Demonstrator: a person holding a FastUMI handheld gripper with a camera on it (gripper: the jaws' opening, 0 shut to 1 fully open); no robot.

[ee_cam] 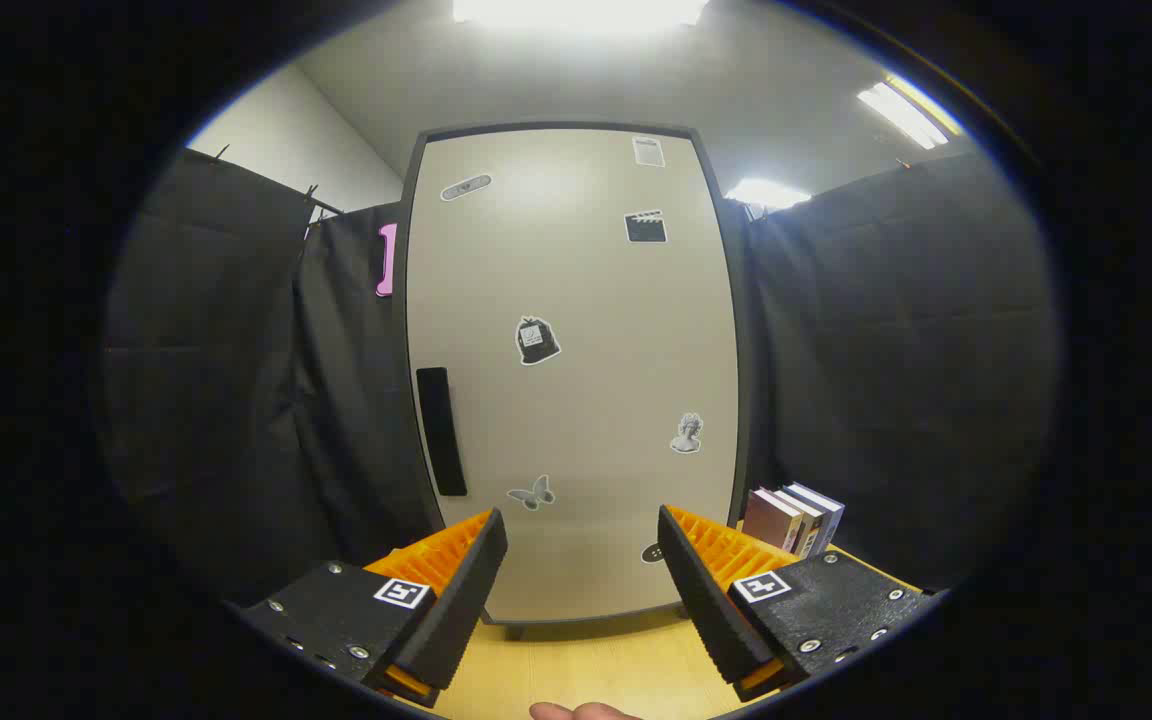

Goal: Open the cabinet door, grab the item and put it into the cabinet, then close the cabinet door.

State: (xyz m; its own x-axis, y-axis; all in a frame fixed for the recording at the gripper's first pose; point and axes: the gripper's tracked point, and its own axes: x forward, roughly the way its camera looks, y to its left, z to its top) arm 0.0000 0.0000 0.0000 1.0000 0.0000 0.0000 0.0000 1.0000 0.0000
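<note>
One door: the cabinet door was shut, and it stood tall right ahead of the fingers.
Cloth on the left: a dark cloth wall hung beside the cabinet.
Pink thing: a small pink shape peeked out by the top left edge of the door; I could not tell what it was.
Handle: a long dark handle sat on the left side of the door, a bit above and beyond the left finger.
Stickers: little pictures were stuck on the door, like a butterfly low down and a small head statue more to the right.
Gripper: the gripper had its fingers wide apart, with nothing between them but the bottom of the door farther off.
Table: a light wood table lay under the fingers, and the cabinet stood on it.
Fingertip: a bit of a person's finger showed at the near edge of the table.
Books: a few books stood up in a row just to the right of the cabinet, beyond the right finger, not touching it.
Cloth on the right: more dark cloth hung behind the books.
</note>
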